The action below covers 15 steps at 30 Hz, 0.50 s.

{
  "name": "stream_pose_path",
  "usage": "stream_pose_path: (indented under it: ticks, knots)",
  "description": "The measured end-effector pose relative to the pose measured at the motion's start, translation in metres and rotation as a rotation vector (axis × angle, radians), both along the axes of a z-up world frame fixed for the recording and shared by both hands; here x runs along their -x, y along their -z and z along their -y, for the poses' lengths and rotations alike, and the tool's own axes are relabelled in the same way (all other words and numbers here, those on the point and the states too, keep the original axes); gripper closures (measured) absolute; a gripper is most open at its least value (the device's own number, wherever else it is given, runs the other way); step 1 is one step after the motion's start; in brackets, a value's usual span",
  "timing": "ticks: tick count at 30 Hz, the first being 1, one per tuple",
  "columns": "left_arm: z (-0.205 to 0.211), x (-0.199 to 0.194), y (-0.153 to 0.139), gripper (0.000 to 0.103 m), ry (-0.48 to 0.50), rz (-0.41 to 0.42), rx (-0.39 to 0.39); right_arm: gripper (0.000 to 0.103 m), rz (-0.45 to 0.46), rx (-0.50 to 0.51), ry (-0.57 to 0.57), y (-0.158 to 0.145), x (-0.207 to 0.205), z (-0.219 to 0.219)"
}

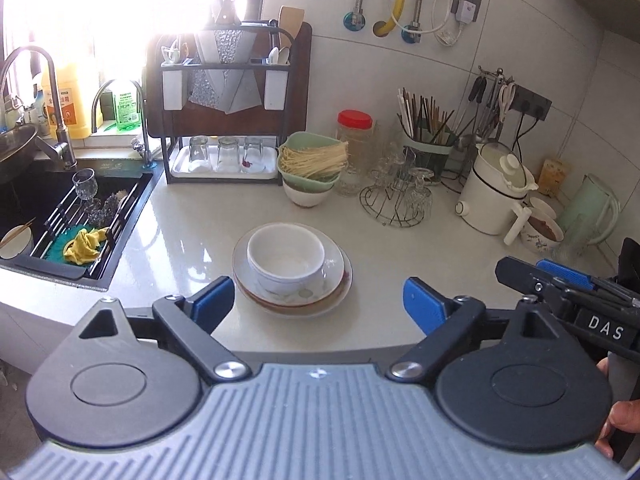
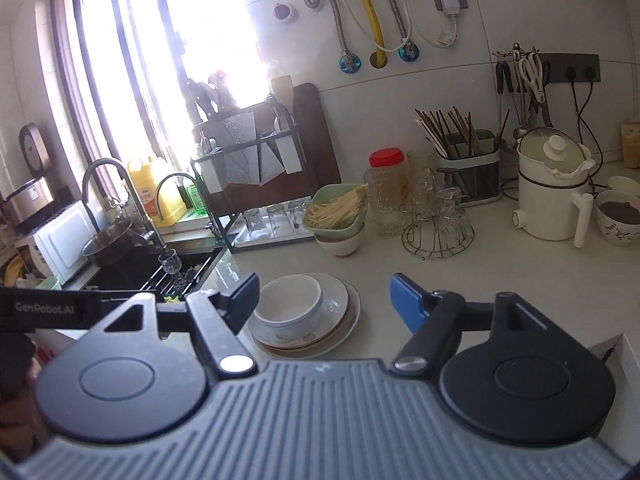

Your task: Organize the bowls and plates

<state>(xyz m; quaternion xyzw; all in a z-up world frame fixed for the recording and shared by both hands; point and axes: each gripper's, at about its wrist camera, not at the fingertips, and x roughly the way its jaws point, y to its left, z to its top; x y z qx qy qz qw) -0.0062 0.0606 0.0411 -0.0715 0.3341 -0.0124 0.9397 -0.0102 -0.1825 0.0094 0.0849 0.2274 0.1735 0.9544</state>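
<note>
A white ceramic bowl (image 1: 286,258) sits upright inside a stack of shallow round plates (image 1: 334,286) near the front of the pale, glossy stone surface (image 1: 184,240). The bowl is deep, straight-walled and glazed smooth; the top plate is white with a faint floral print, and a reddish-brown rim shows on the plate below it.

The left claw (image 1: 318,306) hangs short of the stack with its fingers spread wide; its blue ribbed pads (image 1: 422,304) touch nothing. In the right wrist view the right claw (image 2: 324,300) is likewise spread apart and empty, and the bowl (image 2: 290,304) and plates (image 2: 344,320) show in the gap between its fingers without contact. The right claw's black frame also juts in at the right edge of the left wrist view (image 1: 560,284), beside part of a hand (image 1: 616,420).

Behind the stack, a pale green plastic basket of dry noodles (image 1: 312,160) rests on a white bowl with a brown foot. To its right stand a clear jar with a red lid (image 1: 355,136), a round wire rack of upturned glasses (image 1: 396,200), a green holder full of chopsticks (image 1: 426,136) and a white lidded electric pot (image 1: 496,196). On the left, a black sink (image 1: 52,216) holds a slatted rack, a stemmed glass and a crumpled yellow cloth (image 1: 86,244). A dark metal shelf rack (image 1: 228,100) holds three upside-down tumblers on its white tray.
</note>
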Motion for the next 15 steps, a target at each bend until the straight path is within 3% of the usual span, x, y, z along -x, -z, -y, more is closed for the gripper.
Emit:
stream_pose_path:
  ticks: [8, 12, 15]
  knots:
    - [0.007, 0.025, 0.007, 0.005, -0.013, -0.002, -0.012, 0.029, 0.002, -0.003, 0.003, 0.012, 0.025, 0.008]
    - [0.005, 0.034, 0.008, 0.003, -0.035, 0.002, -0.015, 0.014, 0.008, 0.01, 0.02, 0.015, 0.031, 0.01]
    - [0.002, 0.035, 0.009, 0.003, -0.047, -0.003, -0.033, 0.012, 0.011, 0.037, 0.067, 0.018, 0.032, 0.012]
